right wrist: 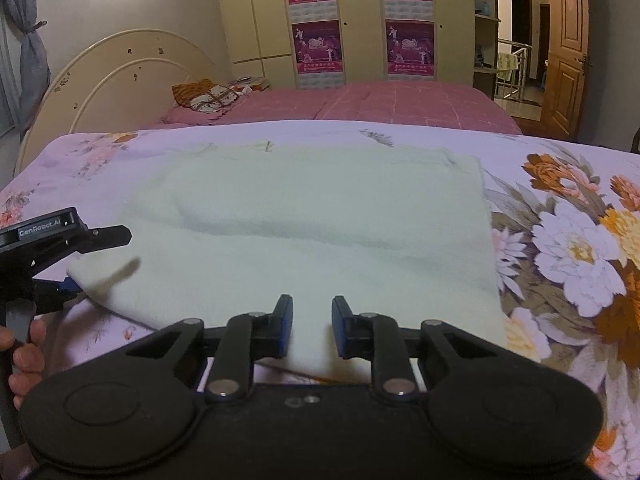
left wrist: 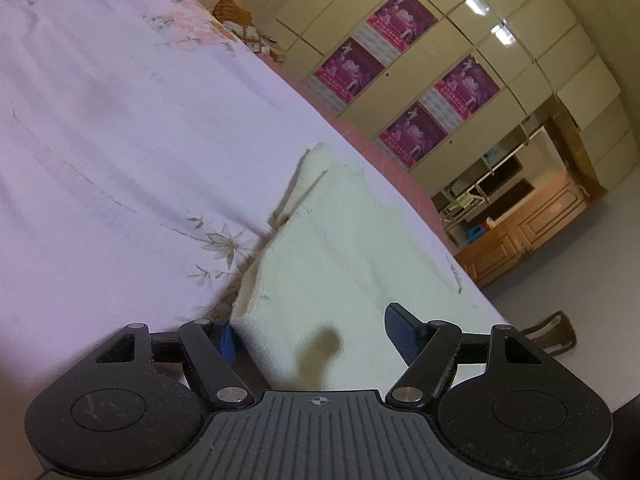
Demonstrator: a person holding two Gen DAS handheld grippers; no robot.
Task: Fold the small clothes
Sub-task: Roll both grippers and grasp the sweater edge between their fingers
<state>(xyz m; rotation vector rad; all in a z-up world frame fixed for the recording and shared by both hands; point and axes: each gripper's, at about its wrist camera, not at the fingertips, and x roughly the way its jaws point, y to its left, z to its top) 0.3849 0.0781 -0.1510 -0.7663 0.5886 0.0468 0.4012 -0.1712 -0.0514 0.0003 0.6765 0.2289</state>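
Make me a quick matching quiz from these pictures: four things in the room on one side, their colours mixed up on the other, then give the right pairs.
Things:
1. folded garment
2. far bedspread
3. door
4. gripper pads

Colours:
A. brown wood
B. blue
C. pale cream
D. pink

Pairs: 1-C, 2-D, 3-A, 4-B
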